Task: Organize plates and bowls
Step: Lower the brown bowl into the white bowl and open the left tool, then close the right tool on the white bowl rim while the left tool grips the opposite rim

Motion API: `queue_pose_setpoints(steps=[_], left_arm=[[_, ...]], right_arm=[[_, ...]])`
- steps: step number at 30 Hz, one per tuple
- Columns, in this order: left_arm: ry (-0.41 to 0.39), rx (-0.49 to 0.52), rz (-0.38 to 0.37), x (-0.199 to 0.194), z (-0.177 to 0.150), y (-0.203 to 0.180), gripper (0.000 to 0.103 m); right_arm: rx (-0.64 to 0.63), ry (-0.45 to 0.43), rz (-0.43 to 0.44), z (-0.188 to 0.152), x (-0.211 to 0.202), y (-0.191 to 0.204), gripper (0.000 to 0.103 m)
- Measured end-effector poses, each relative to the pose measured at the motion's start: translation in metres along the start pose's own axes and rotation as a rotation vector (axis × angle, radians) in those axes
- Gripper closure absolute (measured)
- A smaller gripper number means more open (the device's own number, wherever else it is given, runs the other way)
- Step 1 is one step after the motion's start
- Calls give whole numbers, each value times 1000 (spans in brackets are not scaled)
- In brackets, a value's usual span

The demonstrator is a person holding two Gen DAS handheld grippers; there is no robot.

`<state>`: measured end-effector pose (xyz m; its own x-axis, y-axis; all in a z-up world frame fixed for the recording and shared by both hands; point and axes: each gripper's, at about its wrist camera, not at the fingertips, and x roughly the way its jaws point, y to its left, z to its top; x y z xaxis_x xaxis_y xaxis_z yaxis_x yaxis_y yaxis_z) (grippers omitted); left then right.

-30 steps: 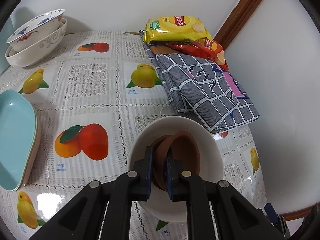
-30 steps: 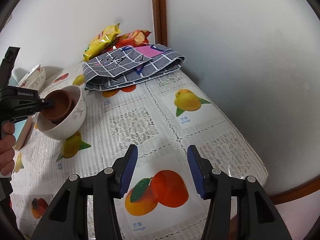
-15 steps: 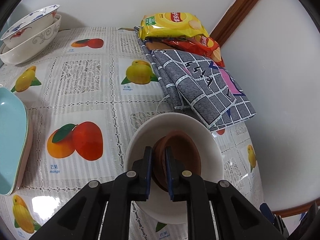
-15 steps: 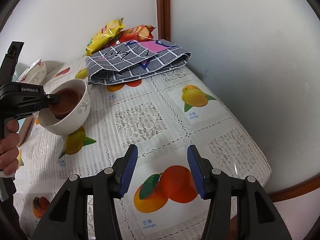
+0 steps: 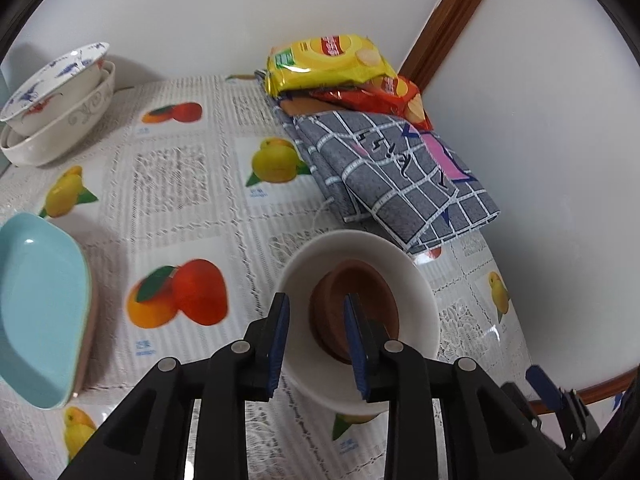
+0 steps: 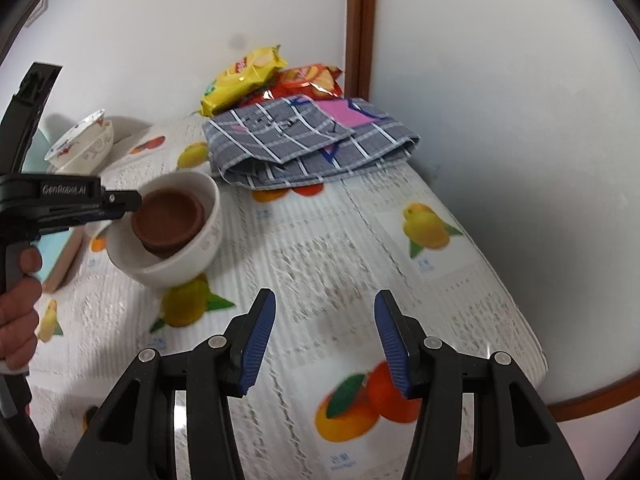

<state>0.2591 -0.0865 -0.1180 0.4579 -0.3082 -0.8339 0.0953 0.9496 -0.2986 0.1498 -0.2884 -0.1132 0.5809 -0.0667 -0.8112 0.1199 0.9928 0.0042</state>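
The left tool (image 5: 316, 320) had just been opening, its pads straddling the brown bowl's (image 5: 356, 308) near rim inside the white bowl (image 5: 416, 280). The right tool (image 6: 324, 336) hung open and empty over the surface (image 6: 320, 256).

Left wrist view: looks steeply down along the left gripper (image 5: 316, 328), close over the white bowl (image 5: 416, 280) holding brown bowls (image 5: 372, 284); far edge of the bench (image 5: 180, 184) and wall corner beyond.

Right wrist view: looks down along the right gripper (image 6: 325, 332), nearer the bench's (image 6: 320, 248) rounded edge, facing the same corner.

Shared: white bowl (image 6: 200, 256), checked cloth (image 5: 400, 172) (image 6: 304, 144), snack bags (image 5: 324, 64) (image 6: 244, 76), stacked bowls (image 5: 56, 108) (image 6: 84, 144). The right view also catches the left gripper (image 6: 132, 204) from the side.
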Motion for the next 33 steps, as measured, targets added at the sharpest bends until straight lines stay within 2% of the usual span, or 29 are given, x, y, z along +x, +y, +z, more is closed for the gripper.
queue_pose_setpoints(steps=[7,12,17,23,27,33], left_arm=[[22,-18,28,-3,1,20,76],[79,-29,13,6,0,27,76],[108,42,44,16,2,16,76],[125,74,72,27,3,13,76],[123,72,90,33,4,16,76],[126,69,78,39,5,19,76]], right_arm=[[21,-3,98,28,4,22,52],[11,22,103,44,20,43,52],[1,56,131,52,36,54,56],[-16,119,119,56,61,67,66],[-22,181,94,54,80,72,67],[-14,213,56,56,94,74,66]])
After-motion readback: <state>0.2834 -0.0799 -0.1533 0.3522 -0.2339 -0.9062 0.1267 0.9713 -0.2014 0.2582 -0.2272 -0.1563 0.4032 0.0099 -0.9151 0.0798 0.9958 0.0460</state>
